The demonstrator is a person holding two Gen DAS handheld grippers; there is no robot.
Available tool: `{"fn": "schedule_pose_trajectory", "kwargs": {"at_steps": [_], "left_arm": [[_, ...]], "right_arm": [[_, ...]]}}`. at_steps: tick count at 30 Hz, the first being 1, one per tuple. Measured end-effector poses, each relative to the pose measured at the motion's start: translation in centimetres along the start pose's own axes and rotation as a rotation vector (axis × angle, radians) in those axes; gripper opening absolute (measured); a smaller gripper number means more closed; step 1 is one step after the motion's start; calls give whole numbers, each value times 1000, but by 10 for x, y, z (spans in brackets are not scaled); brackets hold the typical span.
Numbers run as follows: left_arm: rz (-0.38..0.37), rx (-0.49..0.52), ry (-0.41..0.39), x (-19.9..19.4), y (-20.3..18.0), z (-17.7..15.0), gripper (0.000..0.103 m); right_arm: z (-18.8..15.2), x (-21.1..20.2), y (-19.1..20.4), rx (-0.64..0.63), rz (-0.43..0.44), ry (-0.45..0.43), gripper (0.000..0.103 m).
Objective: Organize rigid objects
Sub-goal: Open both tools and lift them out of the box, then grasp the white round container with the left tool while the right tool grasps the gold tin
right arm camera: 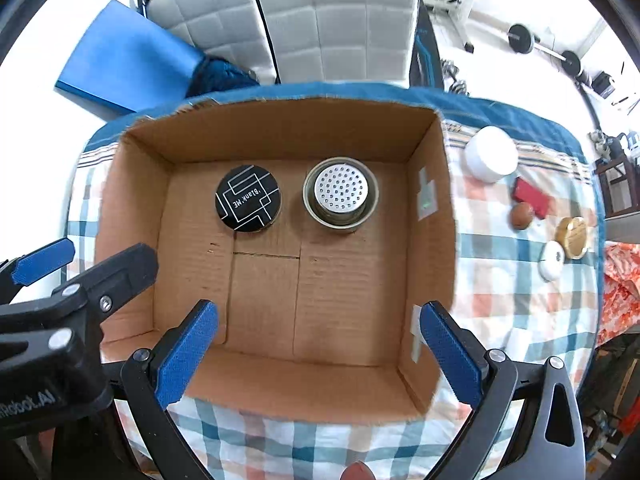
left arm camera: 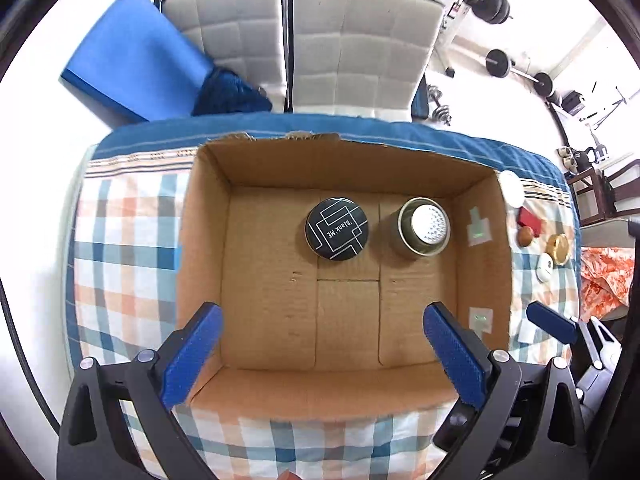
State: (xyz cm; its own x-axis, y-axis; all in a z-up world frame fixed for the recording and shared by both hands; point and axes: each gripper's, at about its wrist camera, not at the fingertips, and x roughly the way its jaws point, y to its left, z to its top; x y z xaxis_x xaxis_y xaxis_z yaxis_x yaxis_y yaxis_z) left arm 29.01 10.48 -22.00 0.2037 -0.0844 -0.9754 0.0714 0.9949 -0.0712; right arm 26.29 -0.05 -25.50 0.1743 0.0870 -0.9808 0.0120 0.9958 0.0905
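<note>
An open cardboard box (left arm camera: pixel 280 160) (right arm camera: pixel 280 128) stands on a checked tablecloth. On its floor near the far wall sit a black round tin (left arm camera: pixel 337 228) (right arm camera: pixel 248 198) printed "Blank ME" and, to its right, a metal tin with a perforated lid (left arm camera: pixel 424 228) (right arm camera: pixel 341 196). My left gripper (left arm camera: pixel 322 320) hangs open above the box, nothing between its blue pads. My right gripper (right arm camera: pixel 320 312) is open too and empty, over the box's near right part. In the right wrist view, the left gripper's body (right arm camera: pixel 80 300) shows at the left edge.
Right of the box on the cloth lie a white jar (right arm camera: pixel 491 154), a red block (right arm camera: pixel 530 196), a brown ball (right arm camera: pixel 521 216), a gold tin (right arm camera: pixel 573 232) and a white round piece (right arm camera: pixel 552 260). Behind the table are two padded chairs (left arm camera: pixel 360 48) and a blue folder (left arm camera: pixel 132 60).
</note>
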Motion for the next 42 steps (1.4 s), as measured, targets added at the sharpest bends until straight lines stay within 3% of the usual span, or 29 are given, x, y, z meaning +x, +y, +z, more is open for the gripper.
{"fn": "schedule_pose_trajectory", "kwargs": {"at_steps": [11,16,22,29,35,42], "left_arm": [[25,22,-52,-40,-17,-33,103],[15,12,-65,-52,-35,-36,103],[-4,72,-70,-49,-97,-29,103],[-70,170,-25,-8,-202,7,103],[-6,252,-29,40,-270,57,103],[36,282,60,121,-307,115,103]], "right_arm": [[-34,-45,-4,-26,56,-39,103],[-41,-53,-27,-6,89,-36,103],[-38,-62,-99,83,83,-46,103],[-32,-51,-219,247,9,-28,103],[-15,-20,-314,370,-59,-5,103],[13,36,-385,465,-78,62,103]]}}
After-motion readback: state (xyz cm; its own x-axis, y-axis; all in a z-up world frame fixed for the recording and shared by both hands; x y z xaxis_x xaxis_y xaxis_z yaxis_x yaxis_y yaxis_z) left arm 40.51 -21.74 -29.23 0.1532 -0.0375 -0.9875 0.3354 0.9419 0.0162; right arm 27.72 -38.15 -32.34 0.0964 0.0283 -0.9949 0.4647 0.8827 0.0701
